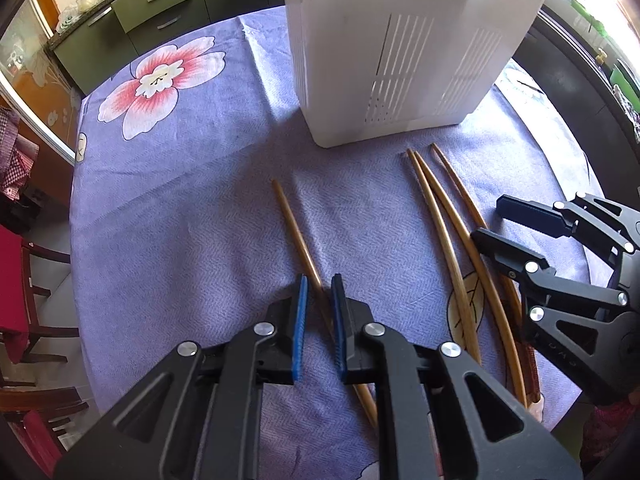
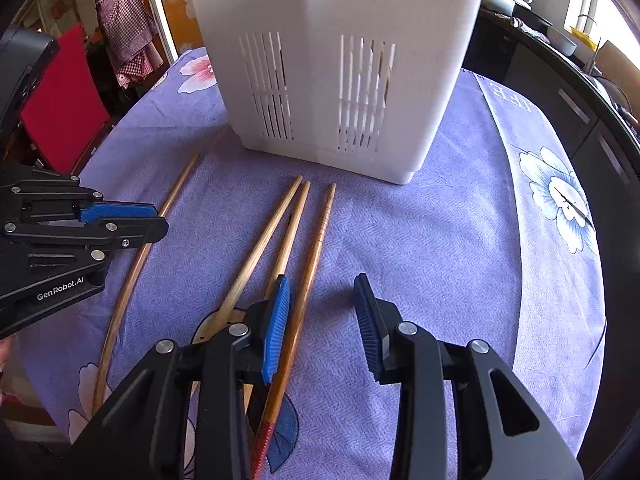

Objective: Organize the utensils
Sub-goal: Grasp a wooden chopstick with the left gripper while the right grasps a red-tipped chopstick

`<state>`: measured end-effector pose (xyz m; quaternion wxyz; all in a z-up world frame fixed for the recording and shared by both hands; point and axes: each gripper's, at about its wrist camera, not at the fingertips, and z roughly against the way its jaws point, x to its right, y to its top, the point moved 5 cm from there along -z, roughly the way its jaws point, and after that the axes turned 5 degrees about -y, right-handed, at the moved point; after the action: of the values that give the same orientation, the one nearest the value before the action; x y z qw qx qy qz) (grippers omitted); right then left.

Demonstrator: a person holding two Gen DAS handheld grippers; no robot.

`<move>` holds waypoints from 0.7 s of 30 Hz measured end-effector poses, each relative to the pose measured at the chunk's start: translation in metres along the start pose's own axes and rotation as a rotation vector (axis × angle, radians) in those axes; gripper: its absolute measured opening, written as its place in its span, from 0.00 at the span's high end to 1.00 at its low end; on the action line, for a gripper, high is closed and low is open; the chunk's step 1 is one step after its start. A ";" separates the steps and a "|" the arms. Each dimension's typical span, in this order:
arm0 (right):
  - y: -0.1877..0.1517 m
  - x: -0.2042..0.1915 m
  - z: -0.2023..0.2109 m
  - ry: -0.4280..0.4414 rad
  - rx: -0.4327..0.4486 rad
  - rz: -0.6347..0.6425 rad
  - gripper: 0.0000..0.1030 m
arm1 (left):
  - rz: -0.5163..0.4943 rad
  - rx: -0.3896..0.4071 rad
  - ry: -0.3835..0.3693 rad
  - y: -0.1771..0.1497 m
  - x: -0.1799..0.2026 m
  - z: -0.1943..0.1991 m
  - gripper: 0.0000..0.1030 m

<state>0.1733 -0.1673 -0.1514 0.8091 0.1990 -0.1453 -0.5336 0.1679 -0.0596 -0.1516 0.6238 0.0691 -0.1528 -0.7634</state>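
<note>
Daylight floods both views from windows at about one o'clock, blowing out that corner with glare. The white utensil holder (image 1: 400, 40) is washed nearly featureless in the left view and throws a soft shadow toward seven o'clock on the purple tablecloth (image 1: 180, 200). Fisheye bending curves everything near the dark, vignetted rims; centres stay sharp.
</note>
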 end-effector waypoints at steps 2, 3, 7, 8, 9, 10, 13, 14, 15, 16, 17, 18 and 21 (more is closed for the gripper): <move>0.005 -0.003 -0.003 -0.009 -0.006 0.009 0.67 | 0.028 -0.012 -0.017 0.004 -0.005 -0.001 0.88; 0.007 -0.005 -0.004 -0.012 -0.008 0.014 0.67 | 0.039 -0.016 -0.018 0.006 -0.007 -0.001 0.88; 0.014 -0.011 -0.008 -0.009 -0.024 0.026 0.67 | 0.053 -0.032 -0.009 0.012 -0.007 -0.003 0.83; 0.017 -0.011 -0.009 -0.001 -0.030 0.020 0.67 | 0.052 -0.035 -0.019 0.012 -0.005 -0.003 0.73; 0.018 -0.011 -0.010 0.002 -0.034 0.018 0.67 | 0.050 -0.037 -0.028 0.013 -0.001 -0.004 0.64; 0.019 -0.011 -0.011 0.001 -0.035 0.020 0.67 | 0.047 -0.037 -0.028 0.013 0.002 -0.005 0.61; 0.022 -0.012 -0.012 0.006 -0.041 0.017 0.68 | 0.039 -0.025 0.017 0.015 0.008 -0.007 0.60; 0.022 -0.009 -0.013 0.007 -0.042 0.013 0.69 | 0.040 -0.023 0.020 0.016 0.008 -0.007 0.60; 0.019 -0.003 -0.010 0.005 -0.041 0.009 0.73 | 0.044 -0.022 0.020 0.016 0.007 -0.006 0.63; 0.019 -0.002 -0.010 0.007 -0.040 0.007 0.74 | 0.053 -0.019 0.025 0.017 0.005 -0.006 0.66; 0.019 -0.002 -0.010 0.008 -0.039 0.008 0.74 | 0.064 -0.016 0.029 0.017 0.005 -0.005 0.74; 0.018 -0.002 -0.010 0.007 -0.039 0.010 0.74 | 0.074 -0.014 0.030 0.017 0.002 -0.005 0.80; 0.019 -0.001 -0.008 -0.003 -0.039 0.020 0.75 | 0.088 -0.013 0.027 0.018 -0.007 -0.003 0.88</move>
<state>0.1922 -0.1581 -0.1497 0.8180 0.1809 -0.1378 -0.5284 0.1874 -0.0567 -0.1493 0.6592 0.0686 -0.1422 -0.7352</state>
